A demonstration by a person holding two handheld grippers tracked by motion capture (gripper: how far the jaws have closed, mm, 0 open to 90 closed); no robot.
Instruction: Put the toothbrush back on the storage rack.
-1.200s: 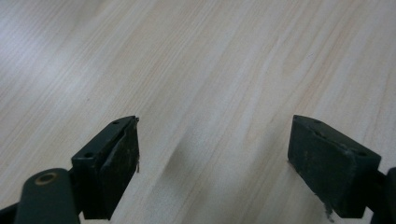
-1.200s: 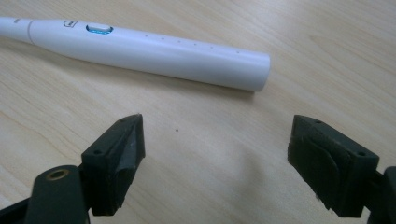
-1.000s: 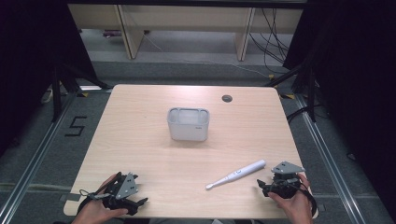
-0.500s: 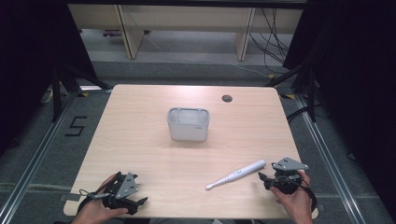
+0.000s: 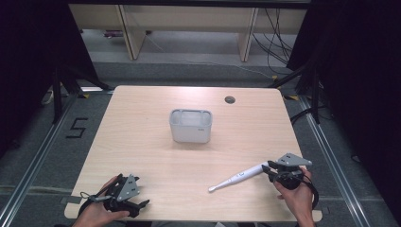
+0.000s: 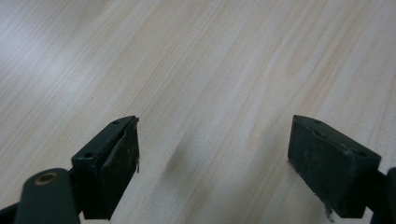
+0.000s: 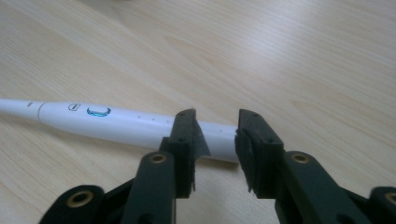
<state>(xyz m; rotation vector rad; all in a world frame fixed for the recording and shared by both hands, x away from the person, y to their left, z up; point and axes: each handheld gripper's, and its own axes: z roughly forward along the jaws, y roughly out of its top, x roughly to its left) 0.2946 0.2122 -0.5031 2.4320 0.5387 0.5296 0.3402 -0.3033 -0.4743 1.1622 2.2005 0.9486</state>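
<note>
A white electric toothbrush (image 5: 239, 177) lies slanted on the wooden table (image 5: 142, 142) at the front right, its head toward the left. My right gripper (image 5: 270, 169) is at its thick handle end. In the right gripper view the handle (image 7: 116, 122) runs across behind the tips of the right gripper (image 7: 215, 126). The jaws have just been closing and stand narrow, with the handle's end showing in the gap and no pad clearly pressing on it. My left gripper (image 5: 137, 191) rests at the front left, and the left gripper (image 6: 215, 140) is wide open over bare wood.
A grey-white open box (image 5: 190, 125) stands in the middle of the table. A round cable hole (image 5: 230, 100) sits near the far edge. Beyond the table are shelving legs and cables on the floor.
My right gripper has edged a little away from the front edge onto the toothbrush's handle end, and its jaws have narrowed. The toothbrush and the left gripper have stayed put.
</note>
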